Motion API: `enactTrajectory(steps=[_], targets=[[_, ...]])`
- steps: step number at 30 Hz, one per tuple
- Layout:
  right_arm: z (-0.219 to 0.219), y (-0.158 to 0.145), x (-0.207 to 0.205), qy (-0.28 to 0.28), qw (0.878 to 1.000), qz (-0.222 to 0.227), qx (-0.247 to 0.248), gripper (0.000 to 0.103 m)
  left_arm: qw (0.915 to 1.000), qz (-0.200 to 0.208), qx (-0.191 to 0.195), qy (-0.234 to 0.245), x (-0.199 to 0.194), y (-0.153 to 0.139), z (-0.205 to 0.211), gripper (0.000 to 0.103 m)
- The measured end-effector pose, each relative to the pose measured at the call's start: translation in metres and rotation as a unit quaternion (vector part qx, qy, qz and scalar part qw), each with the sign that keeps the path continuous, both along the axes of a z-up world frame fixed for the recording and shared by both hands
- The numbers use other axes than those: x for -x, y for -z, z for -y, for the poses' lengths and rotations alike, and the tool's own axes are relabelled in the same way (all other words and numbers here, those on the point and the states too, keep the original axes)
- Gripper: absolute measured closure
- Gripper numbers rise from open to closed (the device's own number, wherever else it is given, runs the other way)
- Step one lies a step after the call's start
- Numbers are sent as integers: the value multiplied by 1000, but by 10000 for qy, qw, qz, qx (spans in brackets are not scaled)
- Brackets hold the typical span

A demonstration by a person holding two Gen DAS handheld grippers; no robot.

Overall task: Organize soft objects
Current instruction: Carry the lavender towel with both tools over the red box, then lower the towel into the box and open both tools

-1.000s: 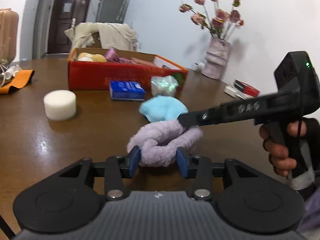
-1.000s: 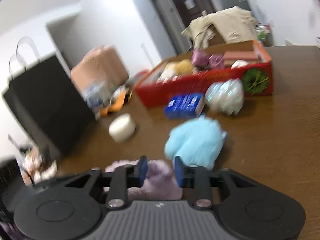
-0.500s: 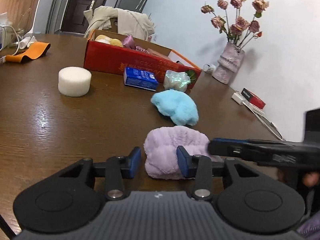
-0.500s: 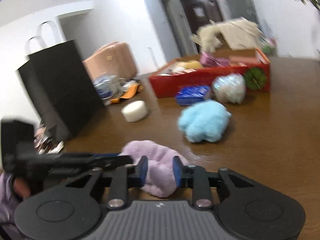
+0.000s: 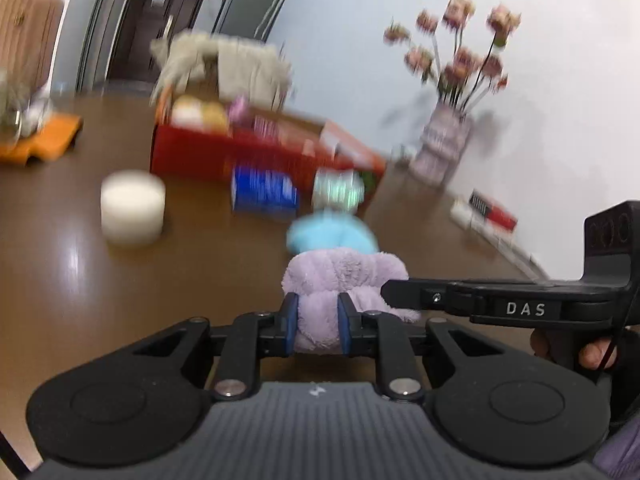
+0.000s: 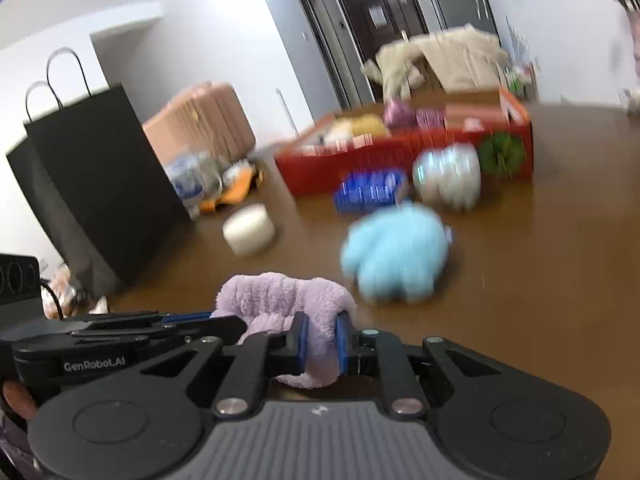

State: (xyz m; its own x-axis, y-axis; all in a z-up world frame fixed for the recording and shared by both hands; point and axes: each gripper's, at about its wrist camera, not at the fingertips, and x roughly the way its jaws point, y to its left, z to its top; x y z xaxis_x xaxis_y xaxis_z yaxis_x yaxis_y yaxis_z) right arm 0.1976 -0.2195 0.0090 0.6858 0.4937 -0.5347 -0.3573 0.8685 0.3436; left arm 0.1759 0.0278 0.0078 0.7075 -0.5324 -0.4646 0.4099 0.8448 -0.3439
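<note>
Lilac plush cloth (image 5: 340, 280), bunched and fluffy, low in the middle of both frames, pinched from two sides. Left tongs (image 5: 316, 324) closed onto a fold of it, blue pads (image 5: 289, 322) pressing the fabric from both sides. Right tongs (image 6: 319, 346) likewise clamped on another fold, blue pads sunk into the pile. Right tongs also visible in the left wrist view as a black bar reaching in from the right edge, tip against the cloth. Cannot tell whether the cloth rests on the brown wooden tabletop (image 5: 60, 280) or hangs just above it. Just behind, toward frame centre, a fluffy sky-blue soft ball (image 6: 396, 256) on the tabletop. Farther back, a shiny pale wrapped bundle (image 6: 448, 178) beside a blue rectangular packet (image 6: 370, 191), both in front of a red cardboard box (image 6: 400, 152) holding assorted blurred items. White foam cylinder (image 6: 249, 234) left of centre. Black paper bag (image 6: 96, 184) with handles at left. Vase of dried pink flowers (image 5: 444, 144) at upper right of the left wrist view.
</note>
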Motion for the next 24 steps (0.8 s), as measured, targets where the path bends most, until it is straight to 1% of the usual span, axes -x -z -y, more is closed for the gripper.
enactTrajectory(steps=[2, 5, 6, 7, 9, 11, 13, 15, 16, 17, 20, 22, 23, 24], targets=[[-1, -18, -25, -13, 9997, 252, -40, 89, 9994, 347, 41, -9, -24, -23, -4, 83], [-11, -49, -79, -42, 9979, 639, 52, 89, 9968, 786, -132, -44, -78, -56, -5, 83], [-15, -57, -101, -24, 9974, 715, 90, 89, 9962, 834, -231, -57, -99, -65, -4, 83], [-19, -63, -127, -20, 9975, 694, 132, 89, 9961, 828, -275, -124, -119, -71, -4, 83], [-26, -66, -173, -14, 9988, 478, 116, 89, 9965, 687, -417, -229, -160, -77, -2, 82], [-35, -59, -219, -34, 9998, 150, 138, 89, 9962, 522, -593, -373, -194, -74, -1, 82], [-44, -47, -256, -28, 9996, -211, 211, 89, 9957, 209, -785, -451, -227, -63, 0, 82], [-49, -31, -280, -48, 9982, -564, 198, 88, 9933, -77, -1027, -515, -249, -49, 1, 81], [-52, -23, -290, -90, 9970, -741, 229, 88, 9921, -138, -1129, -523, -254, -44, 0, 81], [-56, -18, -296, -112, 9962, -827, 241, 88, 9910, -180, -1216, -530, -258, -39, -1, 79], [-63, -3, -306, -271, 9936, -1035, 354, 87, 9899, -267, -1264, -581, -259, -30, -8, 73], [-70, 5, -312, -393, 9906, -1240, 429, 83, 9902, -256, -1221, -629, -254, -27, -14, 67], [-73, 8, -312, -442, 9893, -1303, 476, 79, 9902, -240, -1198, -672, -252, -29, -16, 59], [-76, 10, -311, -469, 9886, -1319, 557, 76, 9905, -200, -1167, -703, -251, -30, -19, 56]])
